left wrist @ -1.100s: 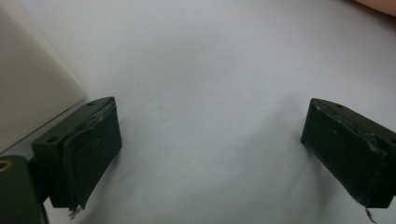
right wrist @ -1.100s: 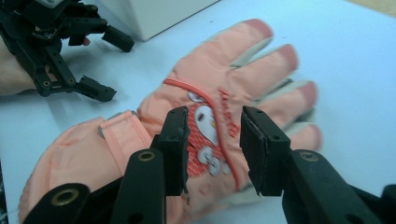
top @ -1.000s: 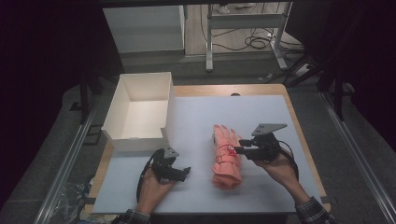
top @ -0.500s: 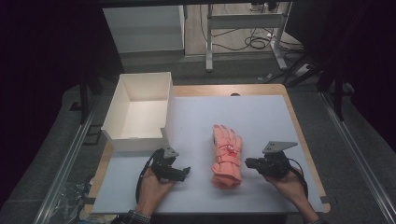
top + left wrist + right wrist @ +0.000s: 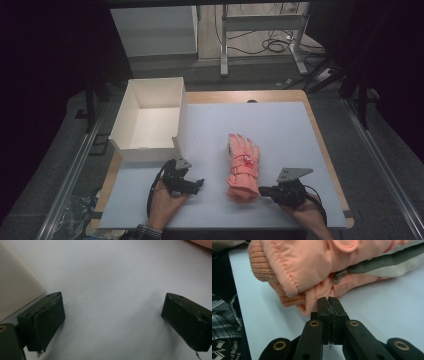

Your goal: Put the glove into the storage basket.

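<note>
Pink glove lies flat on the white bench, right of the white box, between the two hands. Right gripper sits low at the glove's cuff end, jaws just closed fully together, tips touching the cuff edge, nothing between them. Left gripper rests on the bench near the box corner, jaws wide apart, empty

In the right gripper view the pink glove runs off the top and right edges, so its fingers are out of frame, and whether the closed jaws touch its cuff cannot be told. In the left gripper view only a corner of the white box shows, cut by the left edge.
</note>
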Demonstrator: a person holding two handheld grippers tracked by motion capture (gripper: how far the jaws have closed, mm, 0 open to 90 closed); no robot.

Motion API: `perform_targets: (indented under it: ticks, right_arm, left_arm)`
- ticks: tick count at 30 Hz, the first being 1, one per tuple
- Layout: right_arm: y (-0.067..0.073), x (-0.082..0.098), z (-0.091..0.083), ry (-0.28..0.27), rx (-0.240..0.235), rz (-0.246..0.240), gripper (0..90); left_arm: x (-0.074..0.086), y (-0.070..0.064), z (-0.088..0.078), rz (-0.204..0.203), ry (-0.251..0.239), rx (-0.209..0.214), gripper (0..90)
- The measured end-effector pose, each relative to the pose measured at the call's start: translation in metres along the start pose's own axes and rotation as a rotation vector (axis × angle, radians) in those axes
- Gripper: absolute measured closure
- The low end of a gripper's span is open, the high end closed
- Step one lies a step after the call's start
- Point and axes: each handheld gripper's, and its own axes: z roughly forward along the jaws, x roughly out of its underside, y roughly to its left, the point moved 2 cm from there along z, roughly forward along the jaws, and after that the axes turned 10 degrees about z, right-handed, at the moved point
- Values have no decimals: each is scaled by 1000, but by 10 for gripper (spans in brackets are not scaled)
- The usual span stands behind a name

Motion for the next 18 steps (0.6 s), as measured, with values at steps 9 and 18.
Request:
perform_targets:
  ticks: [9, 18]
  right_arm:
    - [11, -3, 21, 13, -33, -16, 876]
    - [23, -13, 42, 19, -40, -40, 854]
  left_arm:
    - [0, 0, 0, 0, 0, 0, 47]
    - [0, 0, 0, 0, -1, 0, 47]
